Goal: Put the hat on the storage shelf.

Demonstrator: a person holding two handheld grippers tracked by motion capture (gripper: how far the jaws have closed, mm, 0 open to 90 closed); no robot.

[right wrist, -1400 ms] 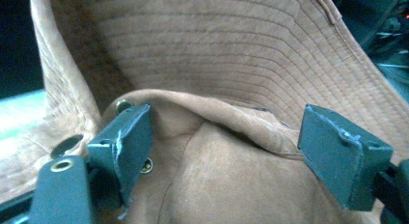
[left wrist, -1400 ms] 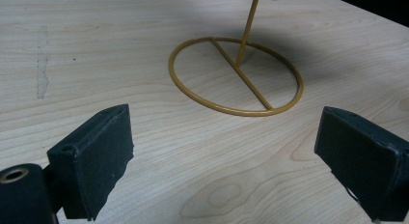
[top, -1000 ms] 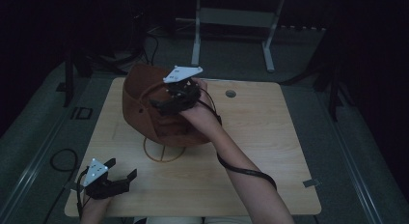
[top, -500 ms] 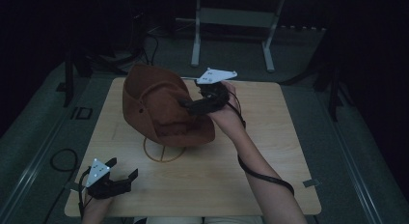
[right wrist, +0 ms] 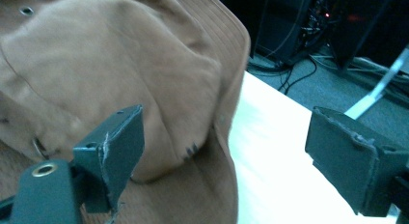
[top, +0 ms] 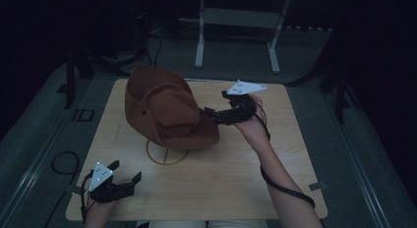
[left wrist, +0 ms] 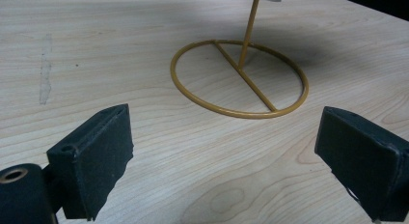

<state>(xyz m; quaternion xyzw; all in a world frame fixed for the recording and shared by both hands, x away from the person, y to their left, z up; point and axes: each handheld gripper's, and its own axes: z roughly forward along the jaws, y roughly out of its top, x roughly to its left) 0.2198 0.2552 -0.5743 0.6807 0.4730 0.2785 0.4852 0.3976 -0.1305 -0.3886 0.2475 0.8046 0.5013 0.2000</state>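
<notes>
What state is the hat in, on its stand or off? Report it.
On. The brown hat sits tilted atop the yellow wire stand; the right tool is open beside its brim.

matt brown suede-like hat (top: 164, 107), pale wood-grain table (top: 231, 174), yellow painted metal stand (left wrist: 239, 79)

Brown hat (top: 164, 107) on wire stand (top: 166, 153), right claw (top: 212, 114) beside brim, wooden table (top: 236, 174)

Both hand-held grippers, left (top: 120, 176) and right (top: 215, 114), gape.
</notes>
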